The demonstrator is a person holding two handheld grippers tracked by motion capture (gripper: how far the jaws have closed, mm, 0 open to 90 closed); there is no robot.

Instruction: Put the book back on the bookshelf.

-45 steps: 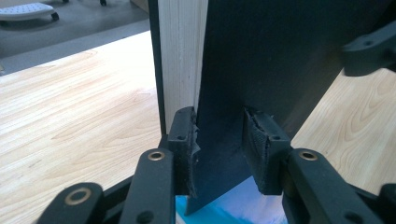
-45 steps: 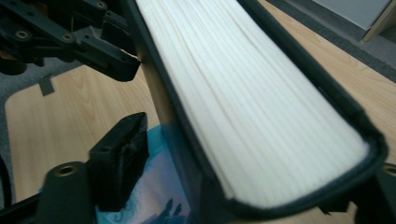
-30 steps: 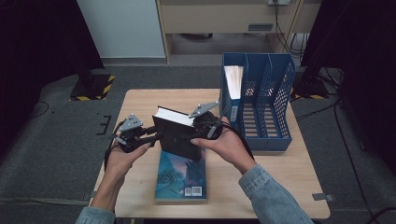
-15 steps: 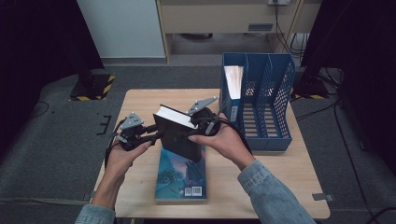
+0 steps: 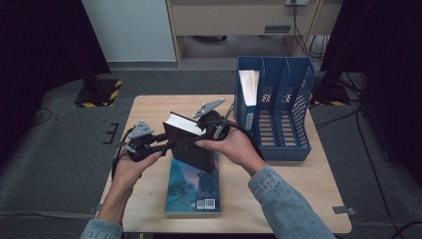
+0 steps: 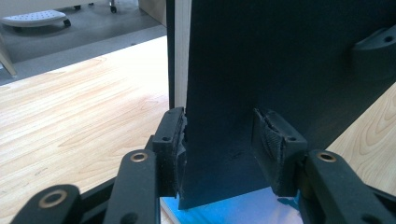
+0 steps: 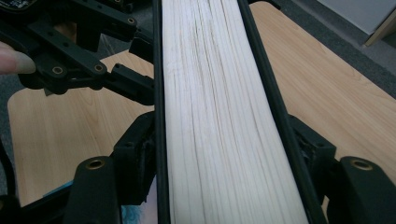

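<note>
black book held upright over blue book | R gripper jaws closing, clamped on covers | L gripper jaws being opened, one pad off cover – handover to R judged underway

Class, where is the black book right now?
In the high view, the black book stands mid-table between both tools, above the blue-covered book, left of the blue file rack.
</note>
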